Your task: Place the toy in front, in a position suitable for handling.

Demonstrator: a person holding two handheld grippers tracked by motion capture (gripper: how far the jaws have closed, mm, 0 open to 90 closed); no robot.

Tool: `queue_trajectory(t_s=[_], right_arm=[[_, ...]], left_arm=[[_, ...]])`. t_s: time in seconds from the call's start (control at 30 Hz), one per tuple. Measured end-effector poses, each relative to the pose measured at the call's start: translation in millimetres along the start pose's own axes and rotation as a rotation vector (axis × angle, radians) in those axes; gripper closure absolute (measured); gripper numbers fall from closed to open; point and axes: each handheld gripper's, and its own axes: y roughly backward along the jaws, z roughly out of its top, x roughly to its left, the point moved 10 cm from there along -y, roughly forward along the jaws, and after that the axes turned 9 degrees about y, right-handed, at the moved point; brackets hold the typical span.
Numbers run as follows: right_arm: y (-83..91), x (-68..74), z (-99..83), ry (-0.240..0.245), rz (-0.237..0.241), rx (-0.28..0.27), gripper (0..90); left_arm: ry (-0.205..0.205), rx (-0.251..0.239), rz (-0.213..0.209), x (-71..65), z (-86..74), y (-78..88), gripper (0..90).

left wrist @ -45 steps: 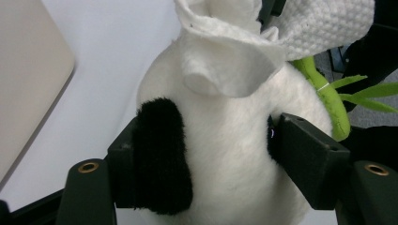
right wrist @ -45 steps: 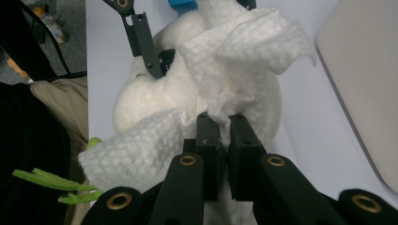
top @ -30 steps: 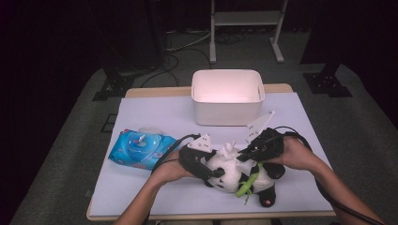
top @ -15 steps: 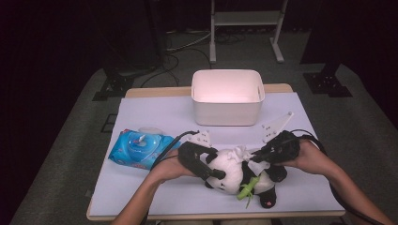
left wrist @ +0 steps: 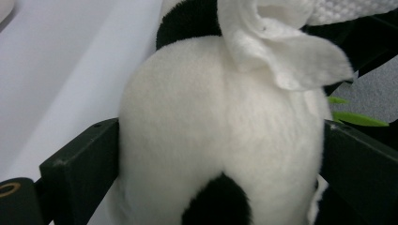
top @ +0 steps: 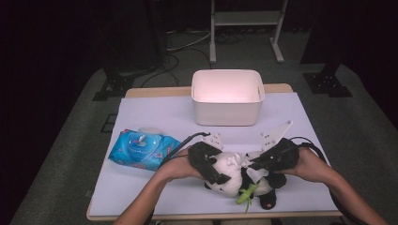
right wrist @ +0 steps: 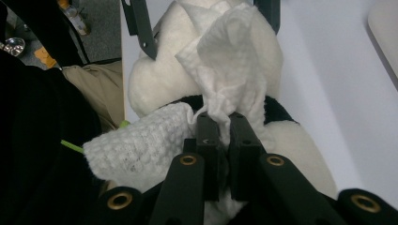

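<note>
We were wiping the panda (top: 225,176): left gripper (top: 211,164) spread wide, bracing its head; right gripper (right wrist: 224,129) clenched the wipe (right wrist: 230,70) (next: rub on).

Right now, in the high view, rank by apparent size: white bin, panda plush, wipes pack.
1. white bin, though it sits farthest from the camera
2. panda plush, partly covered
3. wipes pack
</note>
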Motion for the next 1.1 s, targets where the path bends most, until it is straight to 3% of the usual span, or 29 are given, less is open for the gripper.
queue_trajectory(t_s=[0.13,0.2,0.3,0.5,0.57,0.83,1.1], right_arm=[[3.6,-5.1,-1.2,-0.002,-0.009,-0.02,84.0],[5.2,-7.9,-0.8,-0.01,-0.002,-0.036,84.0],[10.2,-11.9,2.7,0.002,-0.011,-0.049,84.0],[20.6,-26.7,12.4,0.021,-0.071,-0.036,83.9],[20.3,-30.6,16.2,0.02,-0.076,-0.036,83.9],[-5.7,-28.2,25.8,0.059,-0.038,0.001,83.8],[12.4,-32.0,13.8,0.03,-0.064,0.014,83.8]], left_arm=[[0.008,-0.047,-0.018,2.7,1.2,2.6,16.2],[-0.009,-0.059,-0.006,3.5,3.0,5.6,23.9],[-0.037,-0.069,0.008,3.5,7.0,10.3,27.0],[-0.111,-0.109,0.095,12.1,27.0,25.3,27.1],[-0.12,-0.119,0.091,11.6,28.4,22.1,27.0],[-0.073,-0.103,0.079,16.0,7.9,15.4,24.6],[-0.063,-0.144,0.062,20.8,1.9,17.3,23.6]])
